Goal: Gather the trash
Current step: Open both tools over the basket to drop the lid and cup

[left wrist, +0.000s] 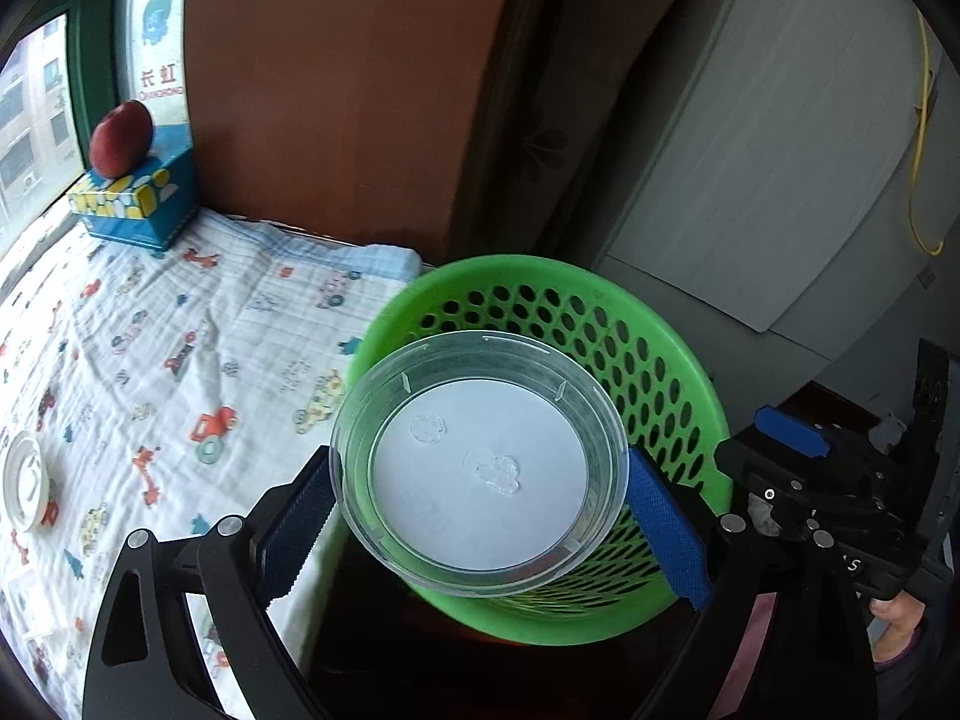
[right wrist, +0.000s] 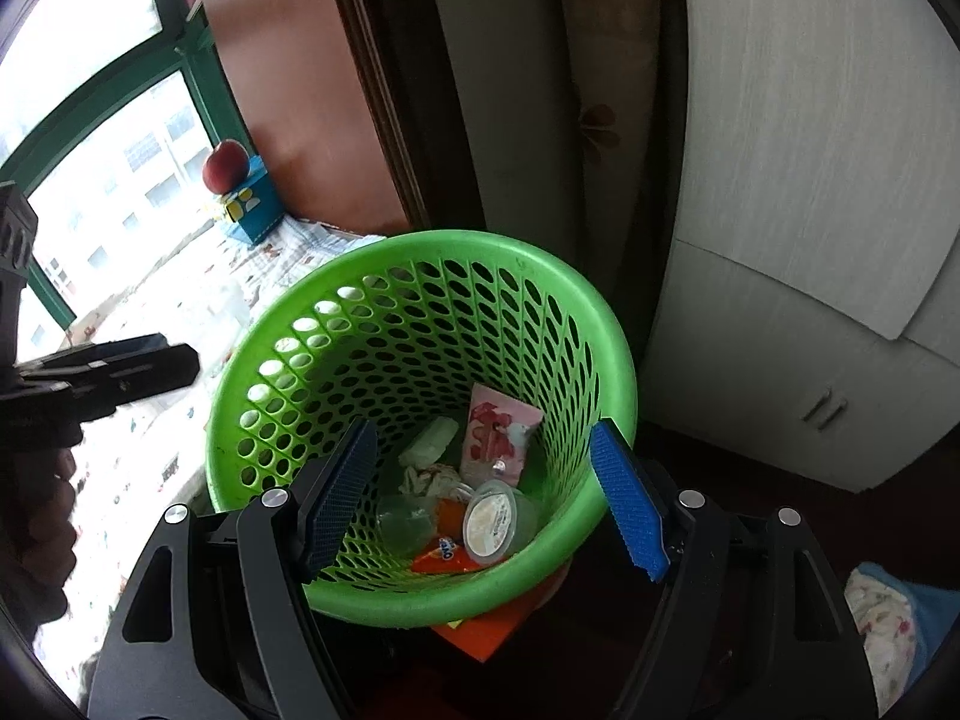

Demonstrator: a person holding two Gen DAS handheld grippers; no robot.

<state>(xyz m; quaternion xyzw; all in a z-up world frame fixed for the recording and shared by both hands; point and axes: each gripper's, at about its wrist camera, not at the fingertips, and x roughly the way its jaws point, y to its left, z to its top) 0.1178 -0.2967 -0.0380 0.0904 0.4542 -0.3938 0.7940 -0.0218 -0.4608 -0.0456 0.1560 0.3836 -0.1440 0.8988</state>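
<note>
Container [left wrist: 480,462] between left gripper [left wrist: 480,516] pads (above green basket [left wrist: 678,336]).

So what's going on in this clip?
A person with two handheld grippers is collecting trash. The left gripper holds a clear plastic lid over the green basket. The right gripper hangs open above the basket, which already holds wrappers and a small cup.
</note>
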